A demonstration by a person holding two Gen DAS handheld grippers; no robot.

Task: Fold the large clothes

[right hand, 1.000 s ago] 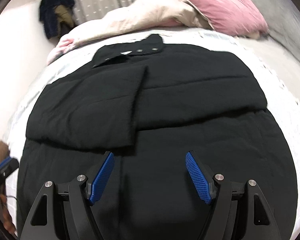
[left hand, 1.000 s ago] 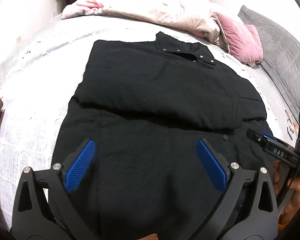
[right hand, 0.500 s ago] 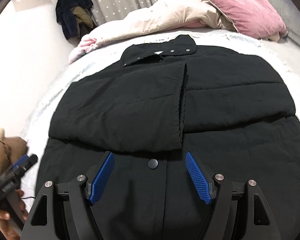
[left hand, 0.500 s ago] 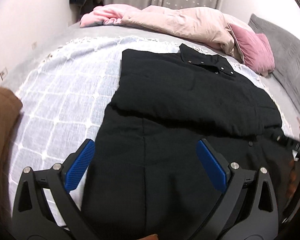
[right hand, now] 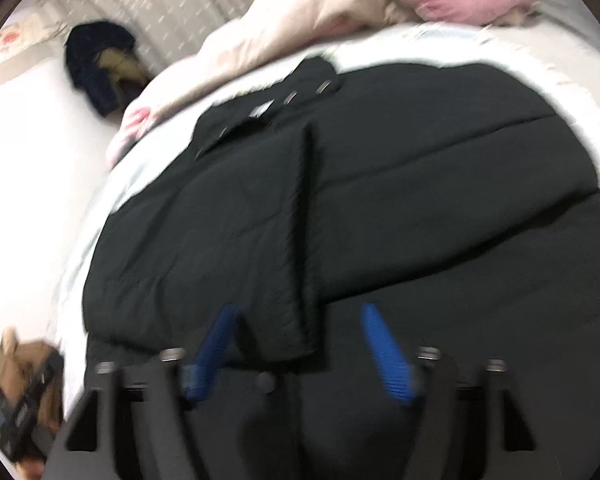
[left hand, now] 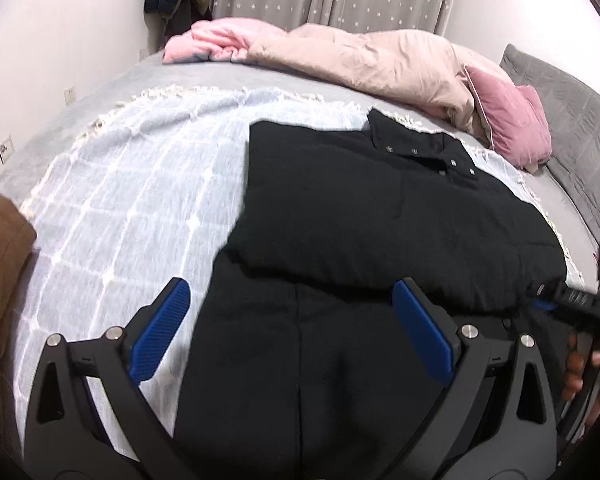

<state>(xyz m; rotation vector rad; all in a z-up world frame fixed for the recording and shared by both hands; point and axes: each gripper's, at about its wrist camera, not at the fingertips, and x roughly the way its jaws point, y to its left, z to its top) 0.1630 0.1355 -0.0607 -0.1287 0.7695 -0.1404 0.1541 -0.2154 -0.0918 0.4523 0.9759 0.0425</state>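
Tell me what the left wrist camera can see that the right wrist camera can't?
Only the left wrist view shows the white-checked blanket spread beside the coat, the grey headboard and wall sockets. Only the right wrist view shows the sleeve edge folded down the coat's front, though it is blurry. Both show the black coat with its snap collar, the beige duvet, the pink pillow, hanging clothes, and open jaws.
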